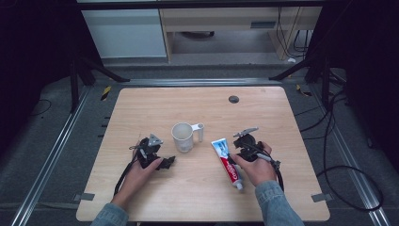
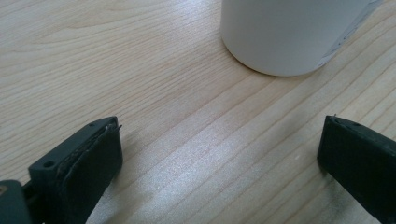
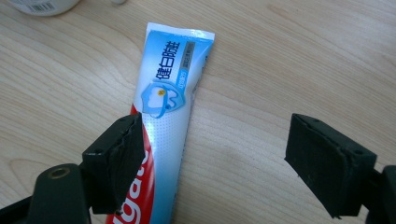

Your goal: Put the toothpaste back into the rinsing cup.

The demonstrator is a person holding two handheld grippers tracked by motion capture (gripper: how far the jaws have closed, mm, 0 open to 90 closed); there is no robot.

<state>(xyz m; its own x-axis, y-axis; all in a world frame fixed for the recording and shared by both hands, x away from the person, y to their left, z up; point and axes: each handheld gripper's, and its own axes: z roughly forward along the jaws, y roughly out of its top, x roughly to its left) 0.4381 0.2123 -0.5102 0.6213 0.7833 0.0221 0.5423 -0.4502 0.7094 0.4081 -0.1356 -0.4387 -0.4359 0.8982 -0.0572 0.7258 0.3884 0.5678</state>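
Observation:
A white cup (image 1: 183,137) with a handle stands upright at the middle of the wooden table (image 1: 141,103). Its base (image 2: 289,32) fills the top of the left gripper view. My left gripper (image 1: 165,161) rests low on the table just left of the cup, jaws wide apart with bare wood between them (image 2: 219,154). A blue, white and red toothpaste tube (image 1: 227,161) lies flat to the right of the cup, cap toward the person. My right gripper (image 1: 234,153) is open over the tube (image 3: 168,116), its left jaw above the tube's red part, not closed on it.
A dark round grommet (image 1: 234,99) sits in the table near its far edge. Black cables (image 1: 339,155) run over the floor on the right. Metal frame legs (image 1: 75,80) stand at the far corners. White cabinets (image 1: 127,33) stand behind the table.

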